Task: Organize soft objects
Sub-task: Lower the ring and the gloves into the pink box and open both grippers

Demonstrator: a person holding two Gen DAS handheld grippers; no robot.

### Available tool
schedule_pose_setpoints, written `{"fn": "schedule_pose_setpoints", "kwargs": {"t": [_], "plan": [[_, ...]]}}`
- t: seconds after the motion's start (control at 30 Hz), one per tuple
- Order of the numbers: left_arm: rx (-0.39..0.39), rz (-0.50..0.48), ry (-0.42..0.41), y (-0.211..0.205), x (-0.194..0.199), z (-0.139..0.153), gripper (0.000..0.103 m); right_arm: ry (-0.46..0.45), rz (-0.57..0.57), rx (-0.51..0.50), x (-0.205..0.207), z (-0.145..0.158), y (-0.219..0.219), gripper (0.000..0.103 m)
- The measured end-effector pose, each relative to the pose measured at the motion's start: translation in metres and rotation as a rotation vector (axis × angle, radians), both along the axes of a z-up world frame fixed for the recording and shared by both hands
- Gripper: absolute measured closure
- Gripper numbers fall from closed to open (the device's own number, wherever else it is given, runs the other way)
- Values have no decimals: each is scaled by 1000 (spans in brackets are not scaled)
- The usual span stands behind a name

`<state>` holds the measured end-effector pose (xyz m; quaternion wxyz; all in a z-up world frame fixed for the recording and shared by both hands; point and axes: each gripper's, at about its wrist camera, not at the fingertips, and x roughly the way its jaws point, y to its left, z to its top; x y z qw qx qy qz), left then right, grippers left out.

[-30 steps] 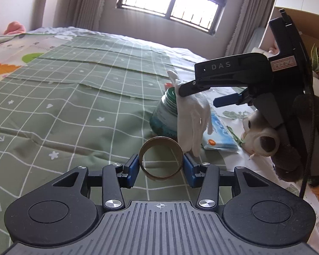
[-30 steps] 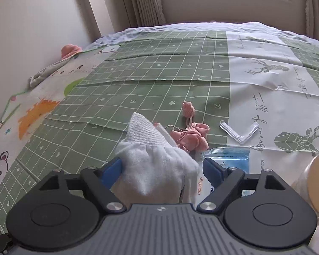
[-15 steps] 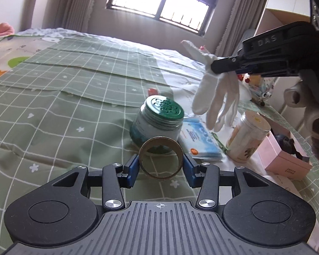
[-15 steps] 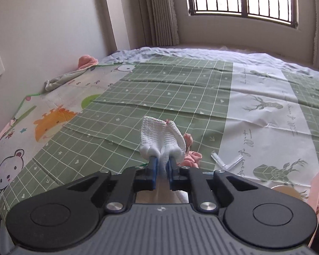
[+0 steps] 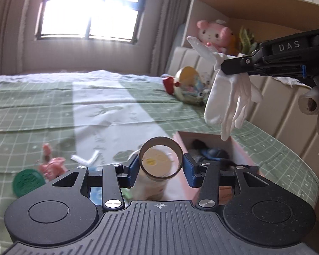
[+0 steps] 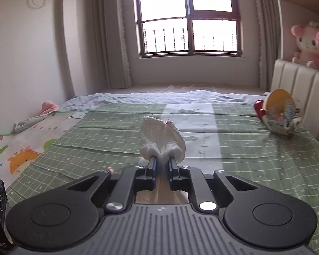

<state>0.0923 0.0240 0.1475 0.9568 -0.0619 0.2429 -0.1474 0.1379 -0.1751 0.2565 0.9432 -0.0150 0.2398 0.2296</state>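
Note:
My right gripper point(image 6: 161, 161) is shut on a white glove point(image 6: 160, 141). In the left wrist view the right gripper point(image 5: 225, 67) holds the glove point(image 5: 227, 97) hanging in the air above an open pink box point(image 5: 204, 137) that has dark soft items inside. My left gripper point(image 5: 160, 166) is shut on a brown cardboard ring point(image 5: 161, 159), held above the bed in front of the box. A pink soft item point(image 5: 52, 165) lies on the bed at lower left.
A green-lidded jar point(image 5: 27, 181) and a white-lidded jar point(image 5: 153, 176) stand near my left gripper. A round toy bag point(image 5: 189, 87) lies by the padded headboard point(image 5: 276, 106). A pink plush point(image 5: 213, 35) sits on the shelf. A white L-shaped piece point(image 5: 86, 159) lies on the sheet.
Both grippers have swung right and up. The right gripper closed on the glove and carried it from near the jars to above the pink box.

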Motion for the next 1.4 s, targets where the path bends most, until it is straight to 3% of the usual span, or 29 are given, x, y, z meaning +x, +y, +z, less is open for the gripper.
{"fn": "schedule_pose_setpoints", "kwargs": {"t": [0.17, 0.4, 0.6, 0.8, 0.9, 1.03, 1.1, 1.17, 1.27, 1.3, 1.33, 1.4], "plan": [[-12, -130, 19, -69, 37, -3, 54, 13, -128, 17, 12, -16, -73, 92], [-65, -267, 133, -136, 103, -51, 54, 137, -262, 5, 56, -79, -124, 92], [-71, -184, 187, -139, 160, -66, 54, 292, -303, 72, 81, -144, -145, 92], [-25, -249, 345, -160, 204, -76, 54, 358, -269, 6, 82, -194, -133, 92], [66, -229, 378, -175, 209, -86, 50, 344, -266, -48, 76, -204, -126, 92], [76, -201, 406, -183, 218, -89, 42, 318, -266, -140, 70, -206, -116, 91], [99, -182, 412, -187, 221, -91, 32, 318, -264, -182, 69, -207, -111, 89], [123, -168, 390, -190, 218, -88, 31, 316, -263, -187, 66, -205, -110, 87], [135, -194, 315, -190, 206, -77, 39, 298, -251, -151, 58, -200, -114, 59], [134, -202, 291, -189, 201, -72, 38, 287, -235, -132, 54, -198, -115, 42], [129, -209, 269, -187, 196, -67, 38, 271, -232, -121, 50, -196, -115, 32], [116, -215, 221, -183, 186, -56, 38, 213, -252, -130, 39, -190, -112, 32]]}}
